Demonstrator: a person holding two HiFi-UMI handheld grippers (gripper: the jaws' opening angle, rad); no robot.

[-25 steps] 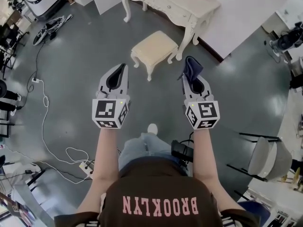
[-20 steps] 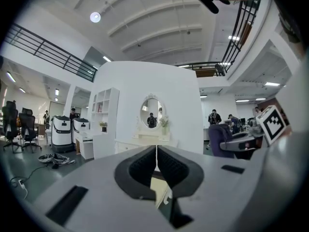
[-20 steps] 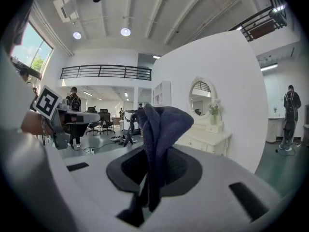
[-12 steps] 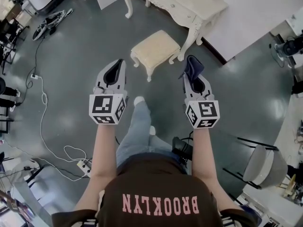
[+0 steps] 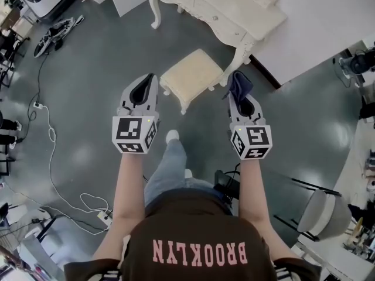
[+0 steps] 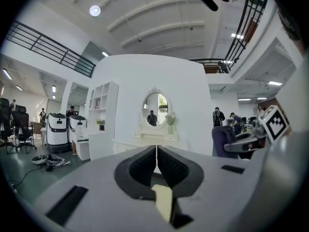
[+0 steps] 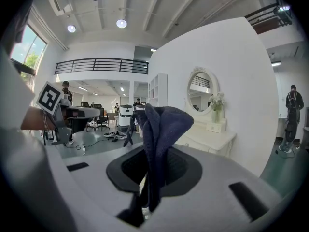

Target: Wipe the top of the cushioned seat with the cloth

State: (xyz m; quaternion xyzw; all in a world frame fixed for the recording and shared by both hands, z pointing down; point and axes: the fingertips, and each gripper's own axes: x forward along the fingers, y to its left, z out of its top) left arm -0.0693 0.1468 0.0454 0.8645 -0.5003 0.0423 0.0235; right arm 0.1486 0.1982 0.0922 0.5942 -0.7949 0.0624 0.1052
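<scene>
Navy cloth (image 7: 161, 124) pinched in right tool (image 5: 239, 95), left tool (image 5: 146, 84) clenched empty, both arms (image 5: 130, 186) outstretched

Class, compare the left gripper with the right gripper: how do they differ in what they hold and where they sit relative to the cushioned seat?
The left gripper has its jaws closed on nothing; the right gripper is clamped on a dark blue cloth. In the head view the left gripper shows left of the cushioned seat, the right gripper to its right. Both are grey, carry a marker cube and point forward.
</scene>
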